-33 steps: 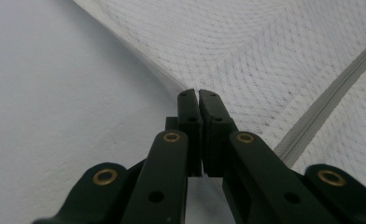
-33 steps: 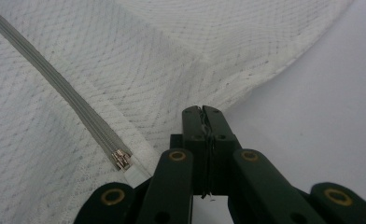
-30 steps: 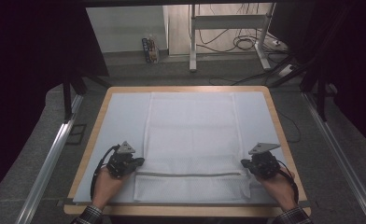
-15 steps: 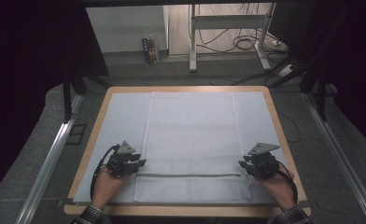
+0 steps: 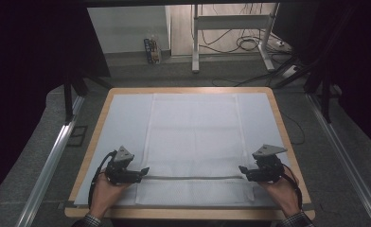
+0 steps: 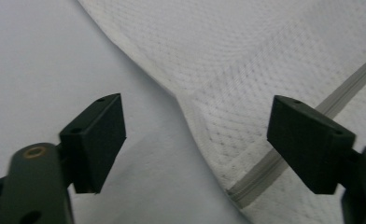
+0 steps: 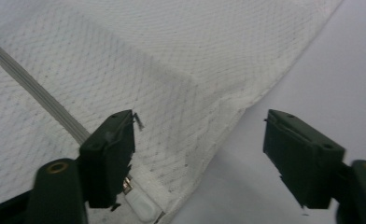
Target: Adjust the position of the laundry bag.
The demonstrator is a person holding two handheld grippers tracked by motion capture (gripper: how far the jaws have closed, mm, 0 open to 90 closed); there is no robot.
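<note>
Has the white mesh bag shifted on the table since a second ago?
No. The white mesh bag lies against the wooden table rim as before; its grey zipper sits at the same spot.

A wood-rimmed table (image 5: 287,137) is sitting on grey floor (image 5: 46,118) in a dim room. Beyond it, a metal stand (image 5: 231,33) and tangled cables (image 5: 250,43) are resting before a pale wall (image 5: 127,26).

white mesh bag (image 5: 195,142) | flat on table | grey zipper (image 5: 193,178) near front edge
</note>
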